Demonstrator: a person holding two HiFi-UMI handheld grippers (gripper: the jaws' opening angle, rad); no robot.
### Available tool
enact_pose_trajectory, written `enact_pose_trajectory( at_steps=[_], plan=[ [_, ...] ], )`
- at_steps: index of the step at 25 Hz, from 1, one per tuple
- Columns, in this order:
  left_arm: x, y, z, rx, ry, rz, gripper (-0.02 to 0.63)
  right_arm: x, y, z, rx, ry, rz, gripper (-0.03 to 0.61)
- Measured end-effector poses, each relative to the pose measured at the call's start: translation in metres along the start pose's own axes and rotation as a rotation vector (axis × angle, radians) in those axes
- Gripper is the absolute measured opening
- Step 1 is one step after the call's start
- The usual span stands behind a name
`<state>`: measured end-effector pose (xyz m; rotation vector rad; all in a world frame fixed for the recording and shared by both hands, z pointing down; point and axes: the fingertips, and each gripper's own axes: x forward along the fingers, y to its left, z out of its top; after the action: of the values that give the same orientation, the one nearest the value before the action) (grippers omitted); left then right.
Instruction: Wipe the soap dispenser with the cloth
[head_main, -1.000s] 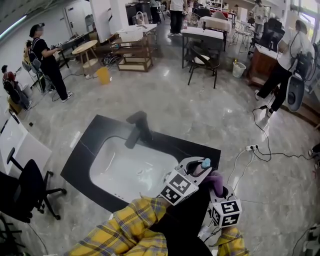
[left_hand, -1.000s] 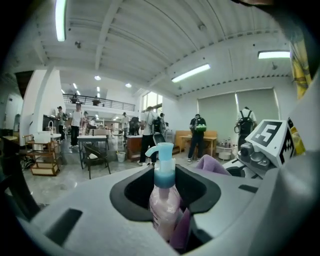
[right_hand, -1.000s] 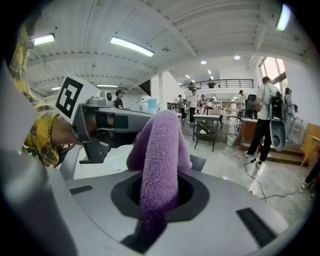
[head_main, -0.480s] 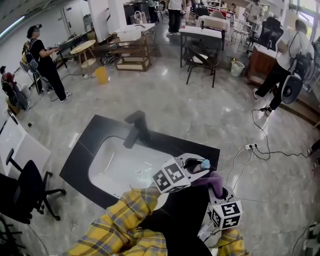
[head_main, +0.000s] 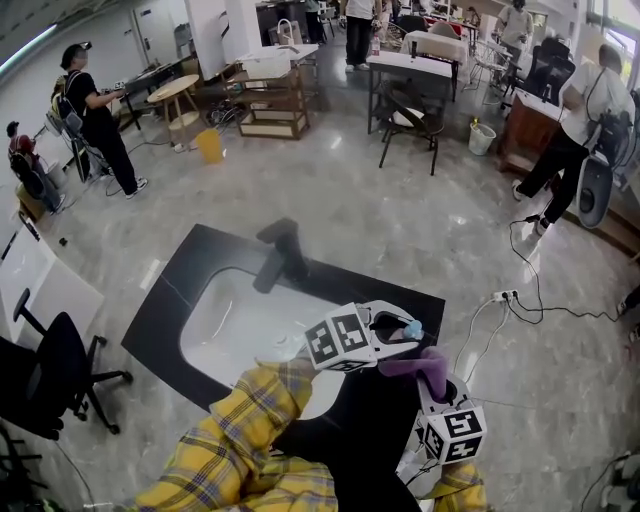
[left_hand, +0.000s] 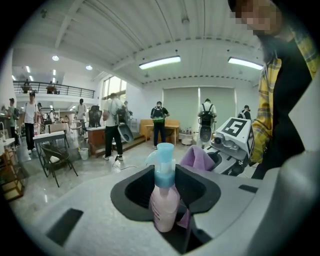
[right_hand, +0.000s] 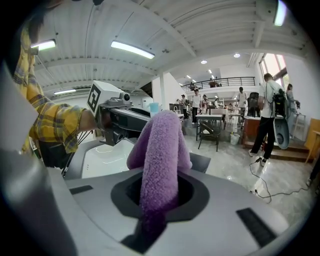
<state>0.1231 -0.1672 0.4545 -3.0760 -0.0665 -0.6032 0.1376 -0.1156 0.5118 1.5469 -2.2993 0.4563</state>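
Note:
The soap dispenser (left_hand: 164, 200), a pink bottle with a blue pump top, stands upright between the jaws of my left gripper (left_hand: 165, 187), which is shut on it. In the head view the left gripper (head_main: 400, 330) holds the bottle's blue pump (head_main: 411, 329) above the counter's right end. My right gripper (right_hand: 159, 192) is shut on a purple cloth (right_hand: 160, 160) that sticks up out of its jaws. The cloth (head_main: 425, 365) hangs just right of the bottle and close to it; whether they touch I cannot tell. The right gripper (head_main: 432, 385) sits below and right of the left one.
A black countertop (head_main: 170, 300) holds a white sink basin (head_main: 240, 325) and a black faucet (head_main: 280, 255). A black office chair (head_main: 50, 380) stands at the left. A power strip and cables (head_main: 500, 296) lie on the floor at the right. People stand farther back.
My left gripper has turned with the bottle, and its marker cube has swung up and to the left. The right gripper and the cloth have stayed where they were.

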Motion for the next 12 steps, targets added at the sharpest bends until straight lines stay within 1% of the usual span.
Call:
enact_pose_trajectory(
  at_steps=[12],
  plan=[
    [-0.0082, -0.0063, -0.0047, 0.061, -0.023, -0.166, 0.118, -0.0001, 0.0080, 0.0014, -0.008, -0.005, 0.021, 0.037]
  ],
)
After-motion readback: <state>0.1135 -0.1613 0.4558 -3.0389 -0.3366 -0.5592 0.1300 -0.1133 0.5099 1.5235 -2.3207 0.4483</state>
